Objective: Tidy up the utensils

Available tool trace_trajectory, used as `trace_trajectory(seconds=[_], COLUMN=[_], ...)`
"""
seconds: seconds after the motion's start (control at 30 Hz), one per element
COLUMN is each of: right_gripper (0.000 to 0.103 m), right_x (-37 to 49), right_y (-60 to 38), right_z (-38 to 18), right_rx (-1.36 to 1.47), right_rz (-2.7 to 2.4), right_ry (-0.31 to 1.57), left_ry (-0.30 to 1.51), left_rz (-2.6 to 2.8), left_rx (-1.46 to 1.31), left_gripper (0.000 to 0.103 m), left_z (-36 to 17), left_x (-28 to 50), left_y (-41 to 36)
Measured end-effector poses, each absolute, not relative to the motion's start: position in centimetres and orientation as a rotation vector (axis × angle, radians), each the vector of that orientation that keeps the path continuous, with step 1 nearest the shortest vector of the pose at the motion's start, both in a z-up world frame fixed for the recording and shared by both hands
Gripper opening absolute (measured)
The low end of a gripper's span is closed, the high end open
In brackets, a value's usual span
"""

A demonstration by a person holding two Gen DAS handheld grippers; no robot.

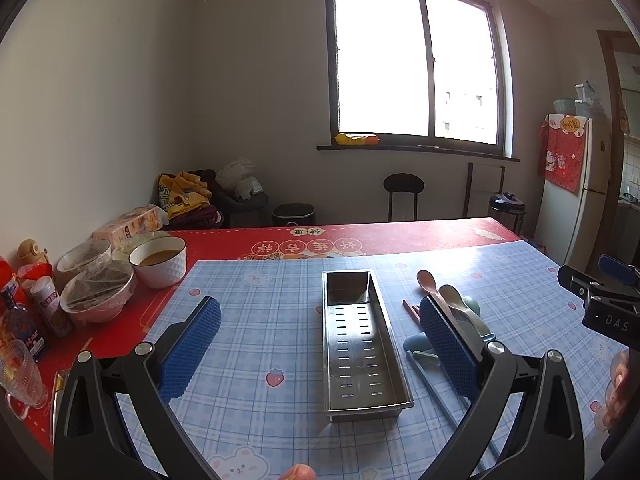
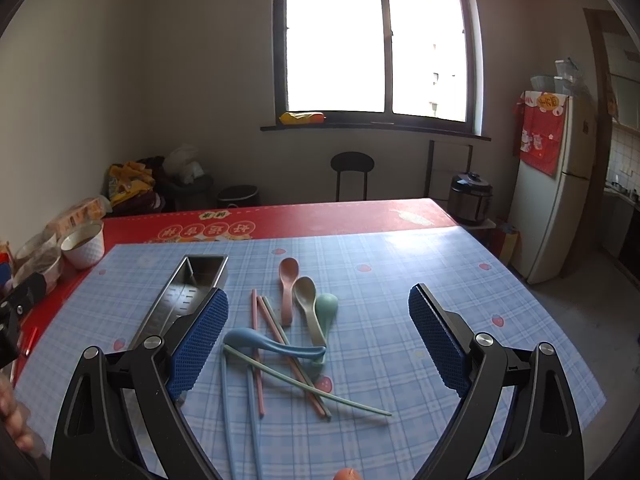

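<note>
Here's the surface (image 2: 400,280), covered by a blue checked cloth over a red one, and nothing has gone into the tray yet. That long steel tray (image 1: 362,344) with the slotted bottom lies empty in the middle, running away from the left gripper (image 1: 320,346), whose jaws stand wide and hold nothing as it hovers right over the near end. Over to the right side of the tray, the right gripper (image 2: 318,342) also hangs wide and empty above the pile. And what a tangle: a blue spoon (image 2: 272,342) lies across the chopsticks (image 2: 276,352), which cross each other in pink, blue and green, while the pink spoon (image 2: 288,280), beige spoon (image 2: 306,300) and green spoon (image 2: 328,308) fan out just behind, overlapping. My call is that the first pick is in hand. Best to take the blue spoon first, since it sits on top; close on the thick middle of its handle, lift straight up so the chopsticks below don't drag, then lay it lengthwise in the tray.
</note>
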State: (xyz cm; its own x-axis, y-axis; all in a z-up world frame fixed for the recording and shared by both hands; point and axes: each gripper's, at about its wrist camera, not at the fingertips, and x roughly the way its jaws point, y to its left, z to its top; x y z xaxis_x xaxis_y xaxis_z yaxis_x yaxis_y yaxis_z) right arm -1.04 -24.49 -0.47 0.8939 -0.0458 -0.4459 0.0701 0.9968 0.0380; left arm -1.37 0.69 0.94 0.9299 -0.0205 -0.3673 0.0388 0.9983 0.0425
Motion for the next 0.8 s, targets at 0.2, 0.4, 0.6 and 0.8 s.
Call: trace_trajectory(seconds=[0.2,0.4,0.6,0.8], right_gripper=[0.089,0.089,0.089,0.089], right_x=[-1.3,-2.0,-2.6,-2.7], right_y=[-24.3,-24.3,-24.7,-25.0], right_z=[-0.2,0.3,0.5,0.7], right_rx=[0.045,0.046,0.048,0.056], right_rz=[-0.058,-0.058,-0.067,-0.073], right_ry=[0.453,0.434,0.428,0.422], left_ry=[0.369,0.346,0.335,0.326], left_rz=[-0.029,-0.023,-0.031,-0.037], left_rx=[0.049,0.053,0.051,0.059], left_gripper=[0.097,0.097,0.097,0.097], left_z=[1.2,1.9,2.4,2.7], left_x=[-1.7,-2.6,-3.2,-3.5], left_y=[0.8,0.8,0.6,0.4])
